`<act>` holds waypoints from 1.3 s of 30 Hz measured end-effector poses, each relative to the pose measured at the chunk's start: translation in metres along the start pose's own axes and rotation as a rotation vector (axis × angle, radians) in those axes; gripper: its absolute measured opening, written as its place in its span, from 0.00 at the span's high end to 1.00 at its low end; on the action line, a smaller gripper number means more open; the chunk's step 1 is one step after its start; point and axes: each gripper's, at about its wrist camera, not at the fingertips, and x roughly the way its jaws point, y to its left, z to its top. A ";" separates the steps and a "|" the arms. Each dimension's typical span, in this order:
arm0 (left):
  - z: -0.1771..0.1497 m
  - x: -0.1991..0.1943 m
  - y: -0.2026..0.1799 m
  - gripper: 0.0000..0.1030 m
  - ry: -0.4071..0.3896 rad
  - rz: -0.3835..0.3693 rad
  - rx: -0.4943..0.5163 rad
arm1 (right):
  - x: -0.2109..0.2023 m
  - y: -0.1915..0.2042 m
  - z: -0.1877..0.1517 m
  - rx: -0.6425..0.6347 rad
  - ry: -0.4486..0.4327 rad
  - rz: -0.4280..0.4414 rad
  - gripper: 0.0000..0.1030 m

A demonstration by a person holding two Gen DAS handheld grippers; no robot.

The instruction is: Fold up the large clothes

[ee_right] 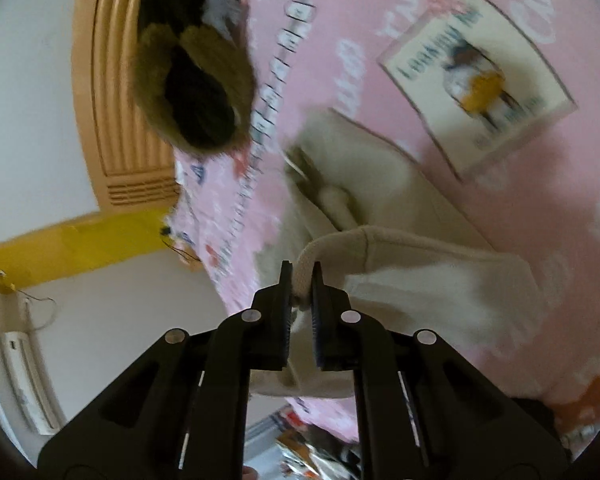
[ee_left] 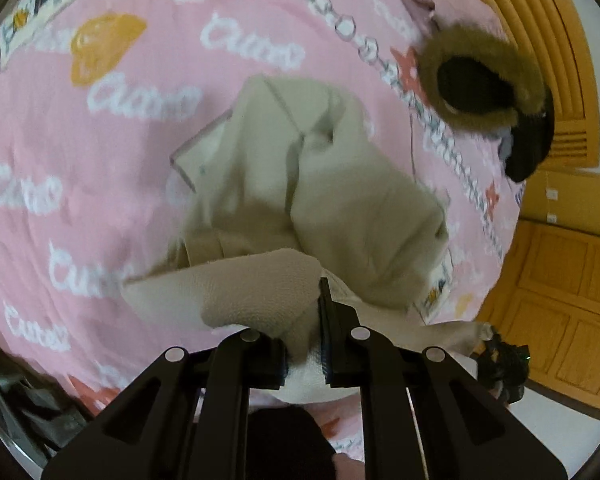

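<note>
A large beige garment (ee_left: 332,200) lies bunched on a pink bed cover (ee_left: 100,160). My left gripper (ee_left: 304,312) is shut on a thick beige fold of it, which drapes over the left finger. In the right wrist view the same garment (ee_right: 420,264) stretches from the middle to the right. My right gripper (ee_right: 300,276) is shut on its ribbed beige edge, lifted above the cover (ee_right: 500,200).
A dark coat with a brown fur hood (ee_left: 484,84) lies at the bed's far edge by the wooden headboard (ee_left: 540,40); it also shows in the right wrist view (ee_right: 196,88). The right gripper (ee_left: 504,368) shows low right. Bags and clutter (ee_right: 312,452) lie on the floor.
</note>
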 end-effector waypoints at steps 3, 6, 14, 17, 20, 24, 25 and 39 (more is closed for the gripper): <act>0.036 -0.005 -0.002 0.89 -0.009 -0.037 -0.001 | 0.022 0.027 0.036 -0.034 -0.016 0.034 0.94; 0.082 0.014 -0.004 0.89 0.042 -0.023 0.009 | 0.059 0.050 0.070 -0.082 -0.032 0.001 0.94; 0.175 0.119 0.017 0.87 0.205 0.036 0.067 | 0.160 0.042 0.139 -0.194 -0.063 -0.144 0.94; 0.191 0.142 0.029 0.85 0.280 0.013 0.004 | 0.171 0.021 0.154 -0.175 -0.085 -0.178 0.94; 0.199 0.144 0.036 0.85 0.323 -0.023 -0.030 | 0.168 0.001 0.171 -0.108 -0.127 -0.176 0.94; 0.202 0.129 0.032 0.81 0.365 -0.067 -0.012 | 0.151 -0.003 0.181 -0.095 -0.155 -0.172 0.94; 0.202 0.123 0.030 0.77 0.378 -0.093 -0.013 | 0.148 0.000 0.176 -0.115 -0.136 -0.168 0.94; 0.204 0.053 -0.018 0.23 0.152 0.025 0.131 | 0.240 0.028 -0.006 -0.656 0.302 -0.478 0.92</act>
